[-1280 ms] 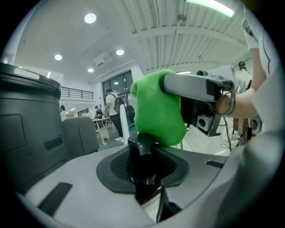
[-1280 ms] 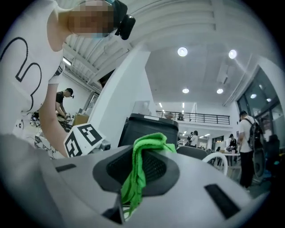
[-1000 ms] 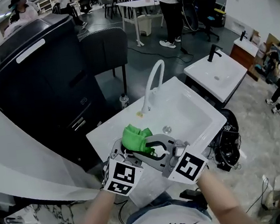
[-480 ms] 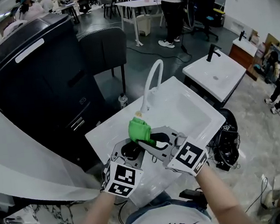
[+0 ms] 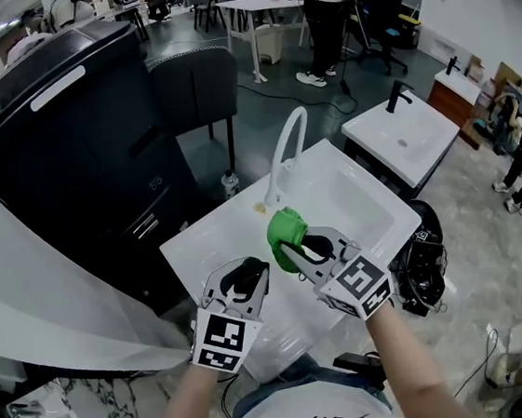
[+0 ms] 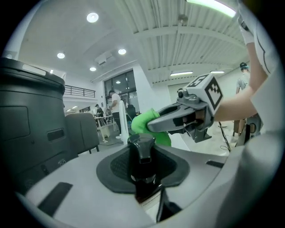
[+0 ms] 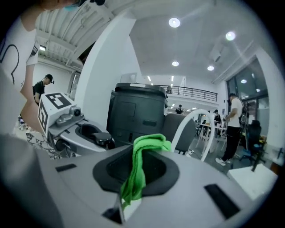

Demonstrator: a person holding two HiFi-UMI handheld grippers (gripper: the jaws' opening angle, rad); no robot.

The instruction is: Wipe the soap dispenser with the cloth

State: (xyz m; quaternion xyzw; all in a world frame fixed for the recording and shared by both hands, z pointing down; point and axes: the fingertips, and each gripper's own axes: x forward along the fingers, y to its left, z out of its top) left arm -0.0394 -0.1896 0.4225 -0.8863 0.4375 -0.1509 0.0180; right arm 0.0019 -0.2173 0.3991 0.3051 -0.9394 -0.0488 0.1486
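There it was, the black soap dispenser [image 6: 141, 149], upright with its pump head on top and clamped at the body between the jaws of the left tongs [image 5: 246, 275], which stood narrow and pressed on it. In the head view it sat low and just left of centre, held up in the air over the near edge of the white washbasin [image 5: 191, 249].

Just to its right was the green cloth [image 7: 136, 171], bunched up and pinched in the right tongs [image 5: 295, 246]. Those jaws were closed on the fabric, with a tuft poking out past the tips and a strip trailing back down between the pads. From above, cloth and dispenser were close side by side with a gap between them, not touching. The left gripper view put the green bundle right behind the pump head, and that view alone could not show a gap.

Both tongs pointed away from the person toward the basin. Each one's marker cube, left cube [image 5: 225, 337] and right cube [image 5: 357, 283], faced the head camera, with a bare forearm [image 5: 404, 356] running off the bottom edge.

Beyond the tips, a white arched faucet [image 5: 285, 154] rose from the back rim of the washbasin. A big black cabinet [image 5: 66, 141] filled the upper left, with a grey chair [image 5: 195, 84] beside it. At the right stood a second white basin [image 5: 413, 144] with a black tap [image 5: 399, 99]. At the top of the frame, a standing person [image 5: 318, 9] could be seen among some tables.
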